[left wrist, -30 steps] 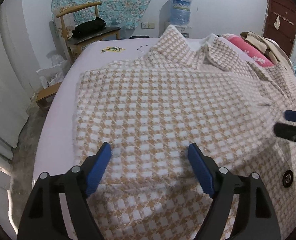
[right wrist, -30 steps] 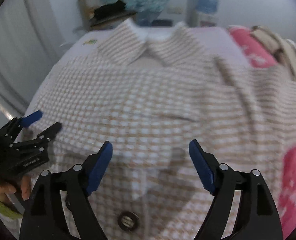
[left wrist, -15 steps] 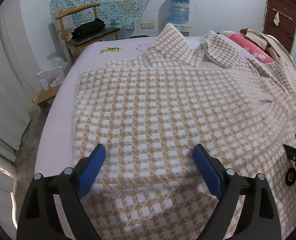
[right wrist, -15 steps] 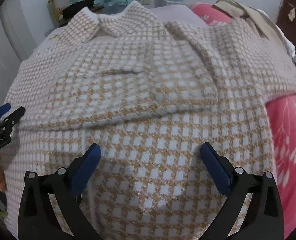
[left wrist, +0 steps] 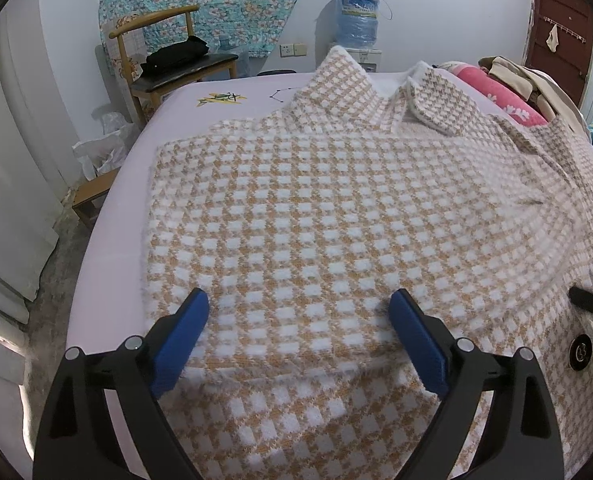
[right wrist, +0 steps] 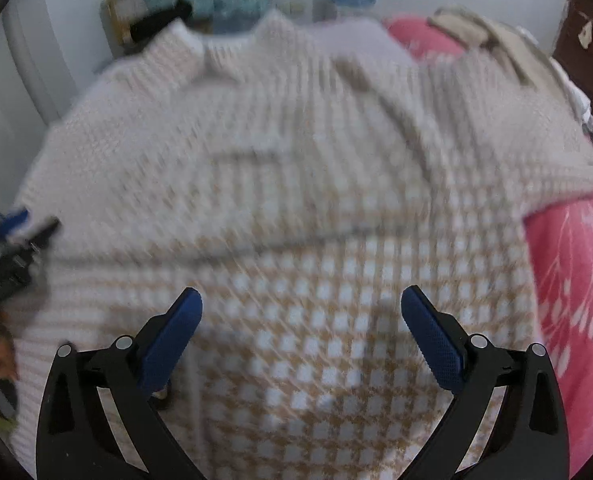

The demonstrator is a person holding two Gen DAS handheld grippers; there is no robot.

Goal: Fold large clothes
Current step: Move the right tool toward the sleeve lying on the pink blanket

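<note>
A large tan-and-white houndstooth coat (left wrist: 316, 208) lies spread on the bed, collar (left wrist: 336, 80) at the far end. One panel is folded over the body, and its edge crosses just beyond my left gripper (left wrist: 299, 302). That gripper hovers open over the cloth with nothing between its blue pads. My right gripper (right wrist: 301, 298) also stands wide open above the coat (right wrist: 296, 200), holding nothing; its view is blurred by motion. Each gripper shows at the edge of the other's view: the right gripper (left wrist: 592, 292) by a black button (left wrist: 580, 354), the left gripper (right wrist: 16, 232) at far left.
The bed has a lilac sheet (left wrist: 108, 240) with its left edge dropping to the floor. A pink blanket (right wrist: 576, 280) and a pile of beige clothes (left wrist: 528, 80) lie at the right. A wooden chair (left wrist: 168, 68) and a water bottle (left wrist: 356, 10) stand behind.
Both grippers' jaws have spread wider. The right gripper has slid across the coat toward the pink blanket side and a little lower. The left gripper has stayed put.
</note>
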